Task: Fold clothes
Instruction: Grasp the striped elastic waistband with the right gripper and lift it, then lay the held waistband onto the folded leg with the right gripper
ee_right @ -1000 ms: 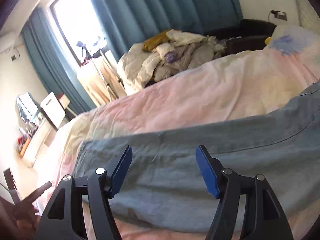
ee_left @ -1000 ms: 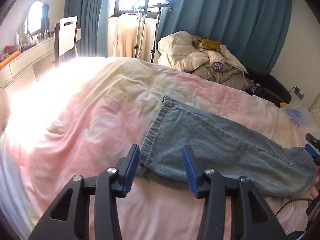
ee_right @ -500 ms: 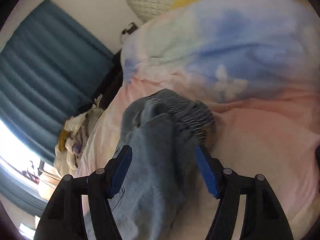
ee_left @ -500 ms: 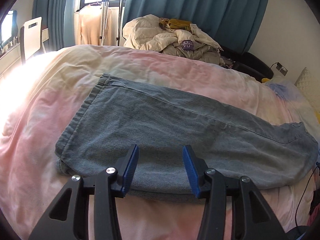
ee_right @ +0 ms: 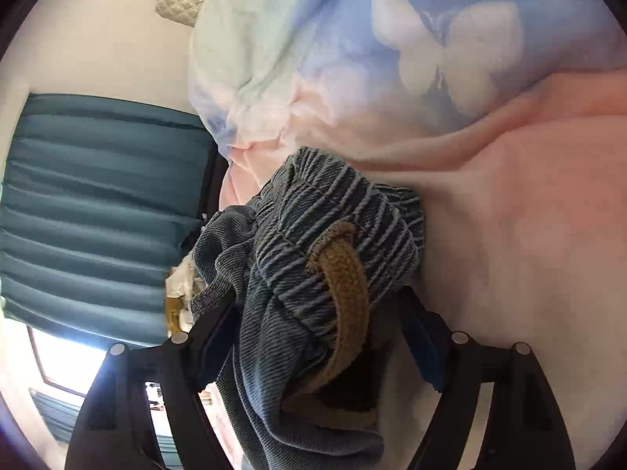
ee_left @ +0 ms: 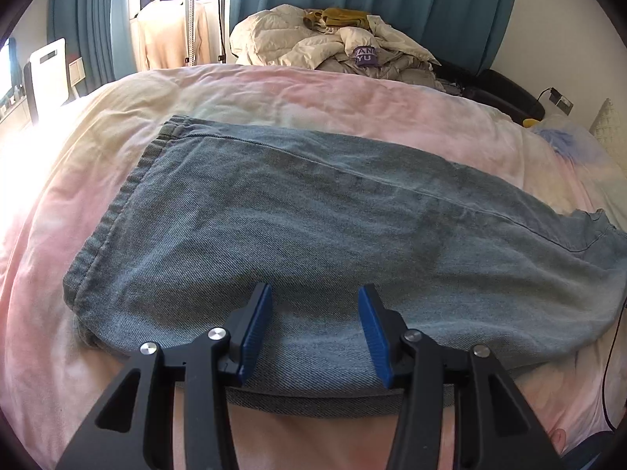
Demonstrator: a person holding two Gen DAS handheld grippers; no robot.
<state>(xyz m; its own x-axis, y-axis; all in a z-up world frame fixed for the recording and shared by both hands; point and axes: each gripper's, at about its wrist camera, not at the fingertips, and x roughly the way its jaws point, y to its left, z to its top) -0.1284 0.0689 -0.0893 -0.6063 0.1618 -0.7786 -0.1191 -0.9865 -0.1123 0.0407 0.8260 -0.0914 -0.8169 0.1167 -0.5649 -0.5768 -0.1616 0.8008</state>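
Blue denim trousers (ee_left: 321, 227) lie flat across the pink bedspread (ee_left: 274, 90), leg hems at the left, waist at the right. My left gripper (ee_left: 315, 333) is open, its blue pads (ee_left: 254, 333) just above the near edge of the trouser leg. In the right wrist view the bunched elastic waistband (ee_right: 333, 227) with a brown drawstring (ee_right: 345, 293) sits between the open jaws of my right gripper (ee_right: 321, 337); the fingers stand on both sides of the cloth without pinching it.
A pile of cream bedding and clothes (ee_left: 337, 43) lies beyond the bed's far edge. A garment rack with a beige top (ee_left: 176, 35) stands by teal curtains (ee_left: 431, 8). A white chair (ee_left: 47, 66) is at the left. A blue-and-white pillow (ee_right: 431, 47) lies beyond the waistband.
My left gripper moved right along the leg and closer to it. My right gripper swung from the trouser leg to the waist end and closed in around the waistband.
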